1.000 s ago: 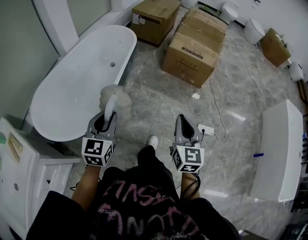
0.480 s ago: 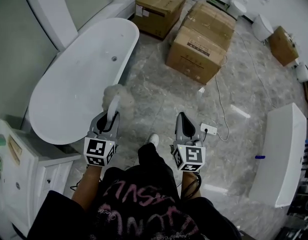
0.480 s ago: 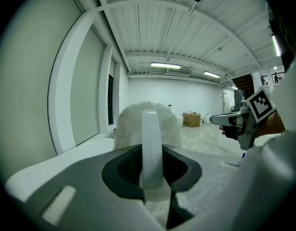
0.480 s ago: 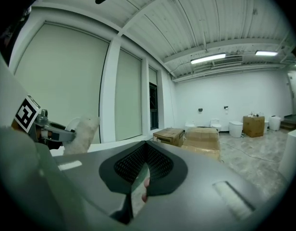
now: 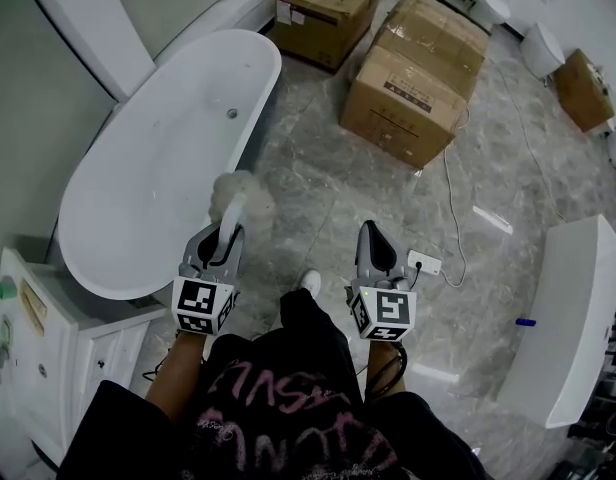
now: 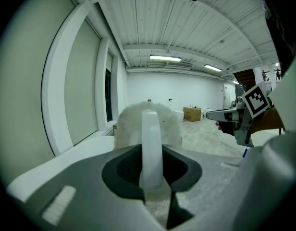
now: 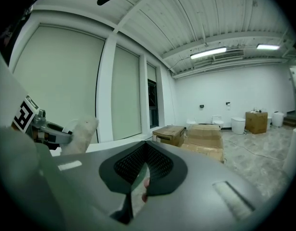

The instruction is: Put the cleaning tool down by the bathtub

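Note:
My left gripper (image 5: 224, 236) is shut on the white handle of the cleaning tool (image 5: 240, 195), a fluffy pale round brush head that hangs above the floor just beside the white bathtub (image 5: 158, 158). In the left gripper view the handle (image 6: 151, 148) stands upright between the jaws, with the fluffy head behind it. My right gripper (image 5: 374, 253) is shut with nothing in it, held over the marble floor to the right of the person's foot. The right gripper view shows its jaws (image 7: 143, 174) pressed together and the left gripper with the brush (image 7: 80, 134) at the left.
Cardboard boxes (image 5: 418, 78) stand on the floor beyond the tub. A white power strip with a cable (image 5: 425, 262) lies right of my right gripper. A white cabinet (image 5: 48, 343) is at the lower left and a second white tub (image 5: 568, 308) at the right.
The head view has shifted slightly, so the tub and boxes sit a little higher. Both grippers keep their grip and place; the brush is still held by the tub's edge.

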`<action>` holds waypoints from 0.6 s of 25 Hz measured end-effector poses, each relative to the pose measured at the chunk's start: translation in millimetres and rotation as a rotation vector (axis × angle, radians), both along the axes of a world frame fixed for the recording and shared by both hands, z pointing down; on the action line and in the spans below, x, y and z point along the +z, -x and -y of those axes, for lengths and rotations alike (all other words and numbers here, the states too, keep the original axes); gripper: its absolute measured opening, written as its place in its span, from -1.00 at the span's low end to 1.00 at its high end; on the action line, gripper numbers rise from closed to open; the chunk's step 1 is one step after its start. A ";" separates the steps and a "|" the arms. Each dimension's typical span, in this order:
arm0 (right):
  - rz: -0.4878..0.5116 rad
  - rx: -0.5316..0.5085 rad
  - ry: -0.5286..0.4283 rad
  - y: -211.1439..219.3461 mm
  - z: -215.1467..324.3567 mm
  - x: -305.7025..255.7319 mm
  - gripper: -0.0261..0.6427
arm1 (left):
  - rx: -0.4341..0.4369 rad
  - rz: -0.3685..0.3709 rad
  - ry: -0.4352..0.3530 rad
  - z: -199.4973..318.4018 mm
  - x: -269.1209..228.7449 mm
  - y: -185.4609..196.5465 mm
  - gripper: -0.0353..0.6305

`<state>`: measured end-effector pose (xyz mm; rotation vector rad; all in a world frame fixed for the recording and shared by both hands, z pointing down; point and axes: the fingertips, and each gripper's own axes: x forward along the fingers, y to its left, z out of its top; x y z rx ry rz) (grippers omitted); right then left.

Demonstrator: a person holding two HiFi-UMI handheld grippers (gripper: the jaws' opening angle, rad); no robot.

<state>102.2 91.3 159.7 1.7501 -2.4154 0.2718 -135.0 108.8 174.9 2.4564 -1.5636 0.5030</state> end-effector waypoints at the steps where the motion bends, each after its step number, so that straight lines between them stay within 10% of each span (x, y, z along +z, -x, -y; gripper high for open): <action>1: 0.007 0.004 -0.001 -4.8 7.6 0.2 -0.86 | 0.006 0.011 -0.001 6.0 -1.7 -4.8 -0.64; 15: 0.004 -0.071 -0.005 -41.0 92.3 3.0 -0.86 | 0.004 0.067 0.000 82.9 -6.7 -50.4 -0.64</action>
